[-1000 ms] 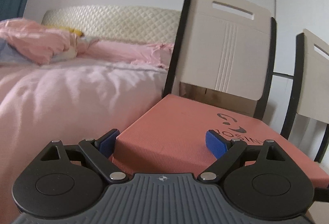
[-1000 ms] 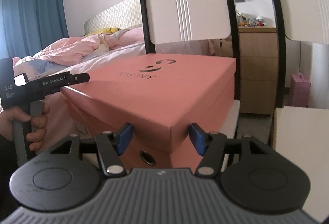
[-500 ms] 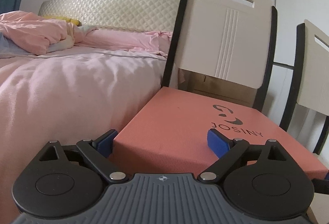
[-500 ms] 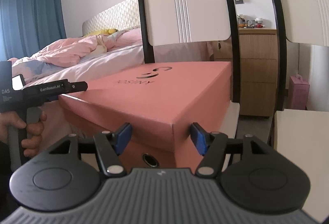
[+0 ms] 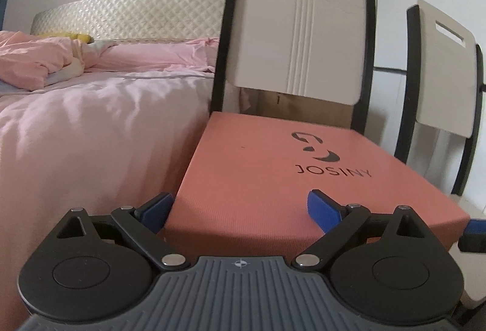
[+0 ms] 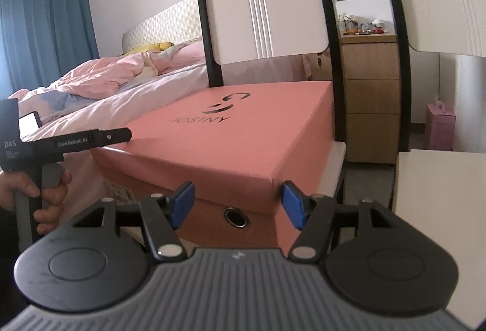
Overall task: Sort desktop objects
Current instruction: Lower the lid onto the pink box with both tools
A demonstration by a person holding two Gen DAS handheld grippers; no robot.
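A pink shoe box (image 5: 273, 179) with a black JOSINY logo lies on the seat of a white chair (image 6: 337, 155), next to the bed. My left gripper (image 5: 238, 209) is open and wide, straddling the box's near left corner: one pad beside the left wall, the other in front of the near wall. My right gripper (image 6: 237, 205) is half closed around the opposite near corner of the pink shoe box (image 6: 243, 142), a blue pad against each wall below the lid. In the right wrist view a hand (image 6: 45, 194) holds the left gripper's handle.
A bed (image 5: 91, 133) with pink bedding runs along the box's left side. The chair's back (image 5: 300, 36) rises behind the box, and a second chair (image 5: 443, 73) stands to the right. Behind are a wooden drawer unit (image 6: 370, 94), a pink bag (image 6: 439, 130) and a white surface (image 6: 440, 209).
The box has come down and levelled onto the chair seat, with both grippers still at its corners. More of the lid's top shows in the left wrist view. Finger spacing is unchanged.
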